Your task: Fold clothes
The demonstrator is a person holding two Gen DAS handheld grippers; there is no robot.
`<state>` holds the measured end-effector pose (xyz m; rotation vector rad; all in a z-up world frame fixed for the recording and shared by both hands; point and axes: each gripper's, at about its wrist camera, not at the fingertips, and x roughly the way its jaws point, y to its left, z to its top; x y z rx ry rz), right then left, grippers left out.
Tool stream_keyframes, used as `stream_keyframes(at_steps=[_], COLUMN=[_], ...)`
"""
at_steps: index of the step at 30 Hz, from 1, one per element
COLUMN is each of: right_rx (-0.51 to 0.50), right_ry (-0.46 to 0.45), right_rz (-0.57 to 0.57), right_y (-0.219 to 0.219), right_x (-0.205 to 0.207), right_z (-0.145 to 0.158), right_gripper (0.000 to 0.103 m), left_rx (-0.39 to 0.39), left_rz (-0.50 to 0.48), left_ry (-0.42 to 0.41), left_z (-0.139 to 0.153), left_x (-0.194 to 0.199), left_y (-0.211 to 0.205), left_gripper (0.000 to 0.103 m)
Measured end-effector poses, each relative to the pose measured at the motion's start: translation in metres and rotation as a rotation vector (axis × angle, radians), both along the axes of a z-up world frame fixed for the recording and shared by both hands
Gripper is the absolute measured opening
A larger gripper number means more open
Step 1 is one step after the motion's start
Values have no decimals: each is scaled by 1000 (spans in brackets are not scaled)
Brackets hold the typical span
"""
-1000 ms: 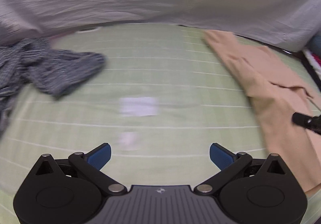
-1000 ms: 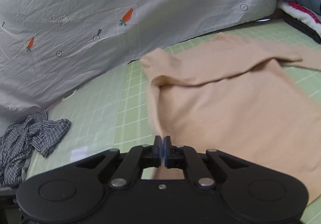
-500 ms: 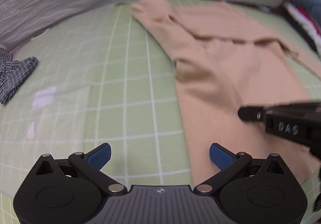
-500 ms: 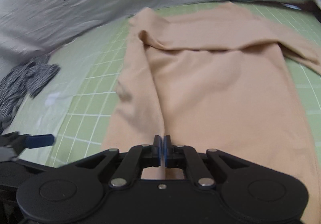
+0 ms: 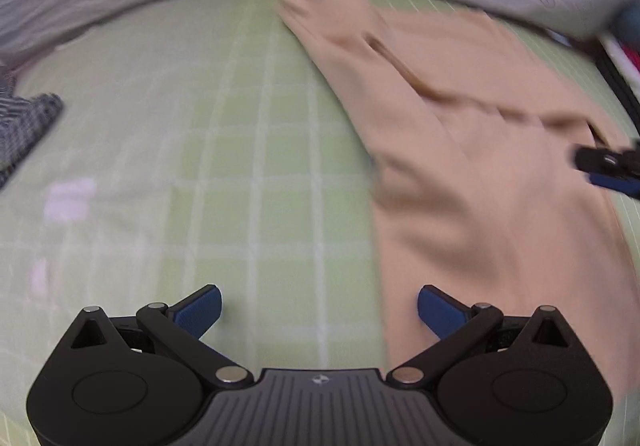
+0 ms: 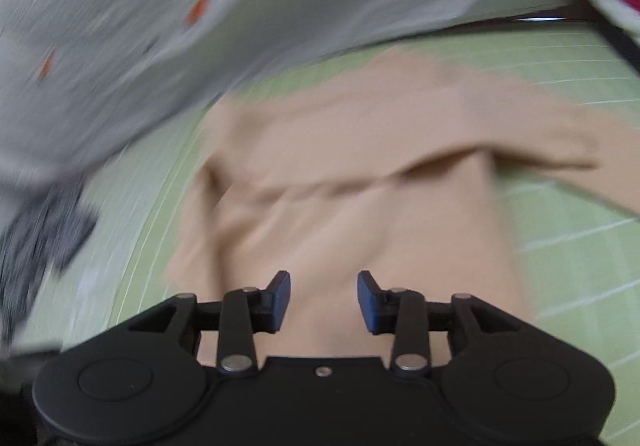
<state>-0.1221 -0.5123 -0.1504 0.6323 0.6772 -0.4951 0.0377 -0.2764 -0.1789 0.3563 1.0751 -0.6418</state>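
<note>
1. Now, from my left wrist camera I see my left gripper [image 5: 319, 308] with its jaws spread wide and holding nothing, low over the green checked sheet [image 5: 224, 174]; its right blue pad [image 5: 438, 310] sits just at the near hem edge of the beige top [image 5: 472, 182].
2. That view alone catches my right gripper [image 5: 608, 166] from the side, poking in at the far right edge above the beige top.
3. My right wrist camera shows what the left cannot: my right gripper [image 6: 323, 300] has its jaws parted with nothing between them, and the beige top [image 6: 360, 198] lies spread flat straight ahead, one long sleeve [image 6: 532, 134] folded across and trailing off to the right.
4. Only the right view shows orange carrot prints [image 6: 197, 11] on the grey sheet [image 6: 168, 30] hanging behind the beige top.
5. Textures: the top is soft, smooth knit with loose folds; the checked sheet is flat with white grid lines; both views are motion-blurred.
6. Count: one beige top, one crumpled dark plaid garment [image 5: 24, 126] well left of it, two grippers.
</note>
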Motion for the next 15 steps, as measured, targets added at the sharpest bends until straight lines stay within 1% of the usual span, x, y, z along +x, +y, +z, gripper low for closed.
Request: stream_keyframes(at_steps=[3,4,5,7,9,11,13,15], right_rx=[-27,-44,-62,-98,-109,-110,-111,-98], right_ry=[4,15,29,56,85,118,149,158], right_rz=[-147,-188,-225,-300,-334,-350,-374,-373], right_y=[-49,-63,-76,-101,-122,-139,-150,-156], right_x=[-7,-9,-12,-18,-16,-12,-6,-1], right_z=[2,2,3,4,-1,-8,-16,-21], right_gripper=[41,43,44,51,55,57,67,67], left_rx=[-71,-81,-88,-84,-71,-71,-75,-67], left_rz=[74,90,103,108,116,128,131,122], left_ry=[33,34,30,-12,-55,-79,-87,-104], left_z=[6,7,8,9,8,5,0,-4], left_x=[38,51,65,89,109,127,138,144], left_y=[-4,-9,-14,-30,-46,-61,-71,-80], left_gripper=[103,103,103,103,103,103,103,103])
